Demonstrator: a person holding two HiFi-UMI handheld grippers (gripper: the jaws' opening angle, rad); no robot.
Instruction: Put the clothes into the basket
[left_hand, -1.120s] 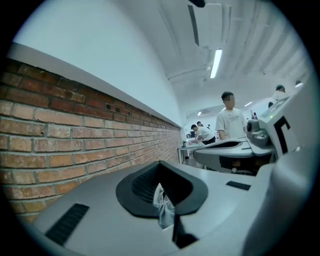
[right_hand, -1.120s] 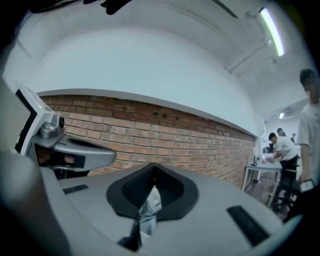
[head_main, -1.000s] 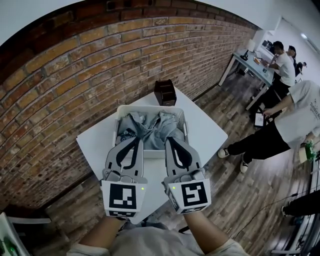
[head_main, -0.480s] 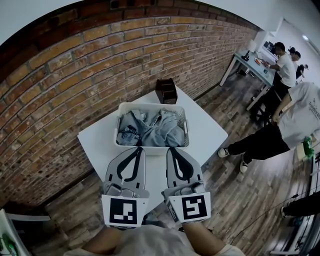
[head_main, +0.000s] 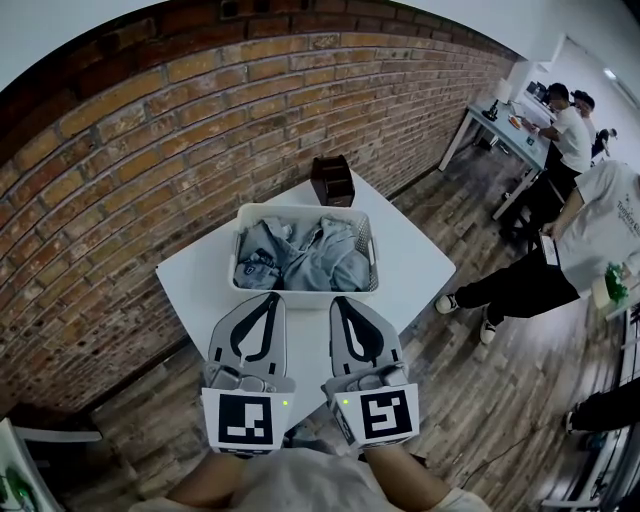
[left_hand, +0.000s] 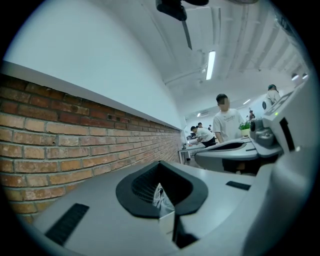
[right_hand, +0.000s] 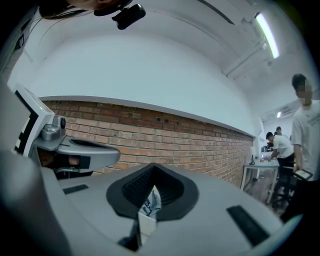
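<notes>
A white basket (head_main: 304, 296) stands on the white table (head_main: 415, 262), filled with grey clothes (head_main: 300, 258). Both my grippers are held side by side over the near part of the table, just short of the basket's near rim. My left gripper (head_main: 267, 298) is shut and holds nothing. My right gripper (head_main: 340, 300) is likewise shut and holds nothing. In the left gripper view only a thin strip of the grey clothes (left_hand: 159, 195) shows past the closed jaws. The right gripper view gives the same narrow glimpse of the clothes (right_hand: 150, 202).
A dark brown box (head_main: 331, 182) sits at the table's far edge, behind the basket. A brick wall (head_main: 150, 170) runs close along the far and left sides. People stand at the right by another desk (head_main: 505, 125), on a wooden floor.
Both grippers have drawn back toward me, from over the clothes in the basket to short of its near rim. The clothes stay in the basket.
</notes>
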